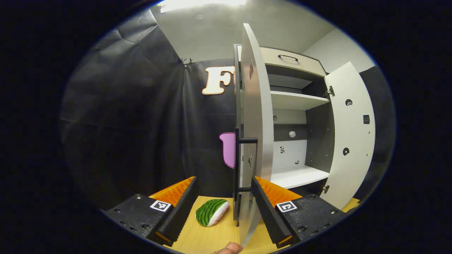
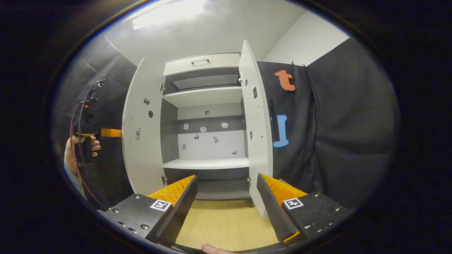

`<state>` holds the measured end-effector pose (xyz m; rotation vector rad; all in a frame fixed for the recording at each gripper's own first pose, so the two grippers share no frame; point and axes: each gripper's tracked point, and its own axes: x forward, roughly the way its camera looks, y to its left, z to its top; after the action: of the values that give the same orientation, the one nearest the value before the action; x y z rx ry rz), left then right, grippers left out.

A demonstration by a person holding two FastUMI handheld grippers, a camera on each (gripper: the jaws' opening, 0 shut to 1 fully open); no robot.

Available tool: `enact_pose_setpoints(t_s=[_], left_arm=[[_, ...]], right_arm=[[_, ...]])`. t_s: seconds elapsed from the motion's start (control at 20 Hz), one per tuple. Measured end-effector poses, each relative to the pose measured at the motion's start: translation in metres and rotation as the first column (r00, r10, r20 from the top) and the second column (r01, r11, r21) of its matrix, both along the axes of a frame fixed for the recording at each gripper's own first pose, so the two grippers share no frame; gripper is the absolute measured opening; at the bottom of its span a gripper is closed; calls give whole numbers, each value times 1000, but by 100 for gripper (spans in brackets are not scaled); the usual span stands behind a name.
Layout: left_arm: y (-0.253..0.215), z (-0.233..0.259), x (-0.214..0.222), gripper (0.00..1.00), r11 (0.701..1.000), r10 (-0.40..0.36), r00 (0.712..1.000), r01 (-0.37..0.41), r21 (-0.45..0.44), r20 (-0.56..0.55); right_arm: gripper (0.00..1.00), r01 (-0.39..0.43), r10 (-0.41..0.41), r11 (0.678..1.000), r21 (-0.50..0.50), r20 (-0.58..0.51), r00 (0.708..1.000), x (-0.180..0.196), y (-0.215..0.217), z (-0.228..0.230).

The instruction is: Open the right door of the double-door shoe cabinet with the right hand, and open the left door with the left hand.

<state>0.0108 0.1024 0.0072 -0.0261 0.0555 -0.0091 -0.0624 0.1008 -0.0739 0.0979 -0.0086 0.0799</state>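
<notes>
The shoe cabinet (image 2: 206,95) stands with both doors swung out, its shelves (image 2: 208,163) bare. In the left gripper view the left door (image 1: 256,116) is edge-on right in front of me, its black handle (image 1: 237,165) on the outer face. My left gripper (image 1: 224,180) is open; the door's lower edge and handle lie between its fingers, close to the right finger (image 1: 268,208), which I cannot tell is touching. The right door (image 1: 353,134) hangs open beyond. In the right gripper view my right gripper (image 2: 227,176) is open and holds nothing, just short of the right door (image 2: 256,123).
A watermelon-slice toy (image 1: 212,211) lies on the wooden tabletop (image 2: 226,222) left of the left door. A top drawer (image 2: 201,63) with a black pull sits above the shelves. A hand (image 2: 76,148) holds the left gripper with red cables behind the left door (image 2: 141,134).
</notes>
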Motion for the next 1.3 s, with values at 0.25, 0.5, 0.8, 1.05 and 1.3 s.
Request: enact_pose_setpoints(t_s=[0.25, 0.5, 0.8, 1.05, 1.3], left_arm=[[-8, 3, -25, 95, 999, 33, 999, -33, 31, 17], [-30, -13, -38, 95, 1000, 14, 1000, -14, 11, 1], [-73, -42, -53, 95, 996, -78, 996, 76, -40, -36], [-105, -45, -77, 95, 990, -130, 992, 130, -46, -2], [-132, -53, -95, 91, 991, -119, 993, 121, -56, 27]], right_arm=[[99, -7, 7, 1000, -8, 3, 1000, 0, 4, 1], [99, -6, 6, 1000, -16, 3, 1000, 1, 2, 0], [99, 1, -1, 1000, -6, 1, 1000, 2, -4, -2], [99, 3, -3, 1000, -1, -4, 1000, 3, -6, -5], [97, -11, 11, 1000, -2, 2, 1000, 2, 2, -4]])
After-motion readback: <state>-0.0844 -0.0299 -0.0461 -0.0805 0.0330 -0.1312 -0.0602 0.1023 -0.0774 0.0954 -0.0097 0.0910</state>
